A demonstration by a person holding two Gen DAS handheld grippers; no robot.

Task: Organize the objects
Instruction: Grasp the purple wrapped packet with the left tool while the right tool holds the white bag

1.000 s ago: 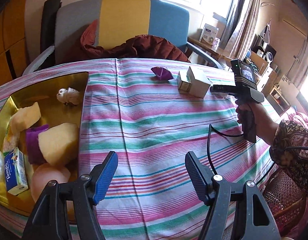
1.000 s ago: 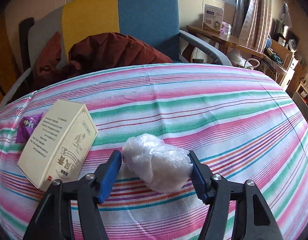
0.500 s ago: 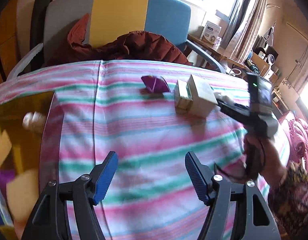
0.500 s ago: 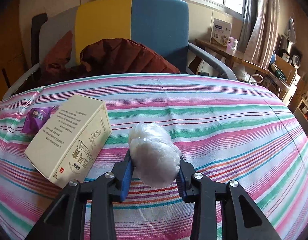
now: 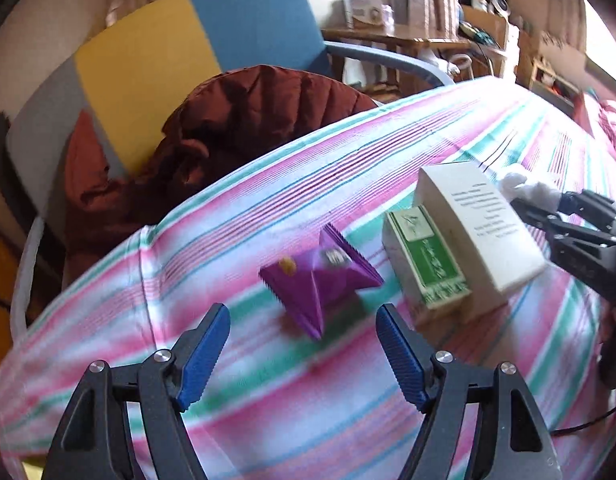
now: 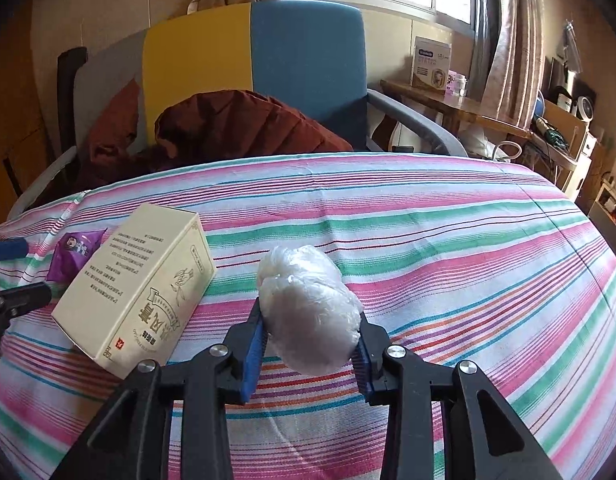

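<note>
The plastic-wrapped white bundle [image 6: 308, 308] is gripped in the right gripper [image 6: 308, 344] jaws, mid-worktop beside the cream box [image 6: 136, 284]. The left gripper [image 5: 304, 356], jaws open and empty, is aimed at the purple packet [image 5: 319, 280]. Squeeze should be kept light; the lift should clear the box.

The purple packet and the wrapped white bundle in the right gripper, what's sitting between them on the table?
The cream box lies between the purple packet and the white bundle, as the right wrist view shows. The left wrist view adds a smaller green-labelled box against it.
</note>
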